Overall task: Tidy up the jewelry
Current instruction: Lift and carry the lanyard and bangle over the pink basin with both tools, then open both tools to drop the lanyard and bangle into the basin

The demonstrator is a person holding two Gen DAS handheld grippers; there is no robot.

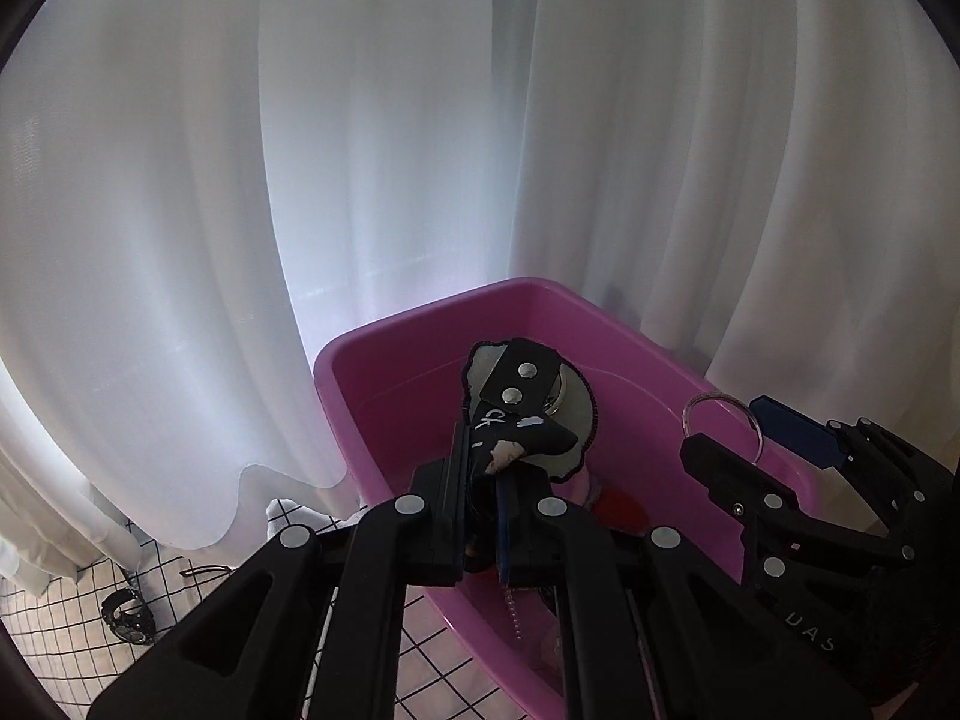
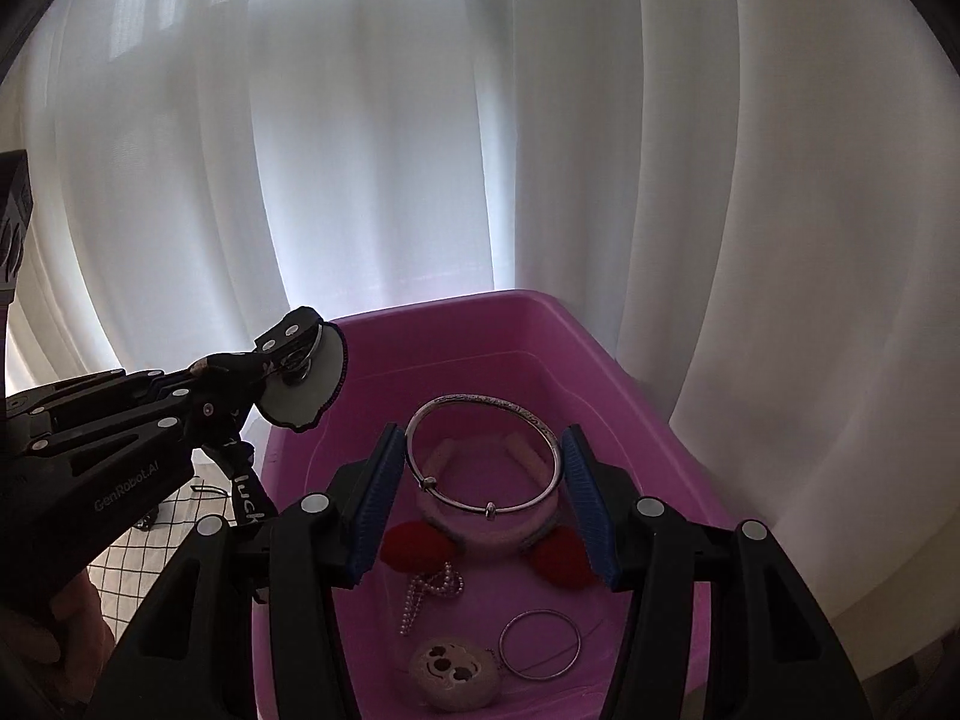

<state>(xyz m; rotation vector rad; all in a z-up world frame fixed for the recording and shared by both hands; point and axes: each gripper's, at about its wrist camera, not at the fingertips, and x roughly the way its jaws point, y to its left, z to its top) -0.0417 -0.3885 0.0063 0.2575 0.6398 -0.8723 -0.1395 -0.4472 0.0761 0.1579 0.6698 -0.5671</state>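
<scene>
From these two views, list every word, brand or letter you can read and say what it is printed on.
"GenRobot.AI": on the side of the left claw, seen from the right wrist.
"luck": white letters on the black strap hanging under that claw; it may run on out of sight.
"CK": white, on the black keychain it pinches.
"UAS": on the right claw; partly cut off.

Sheer white curtains [image 1: 390, 180] backlit by daylight, grid-patterned surface [image 1: 54, 618] below

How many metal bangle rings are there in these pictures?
2. One silver bangle is held between the right gripper's fingers above the pink bin. A thinner ring lies on the bin's floor, near the front. The grippers may hide more.
</scene>
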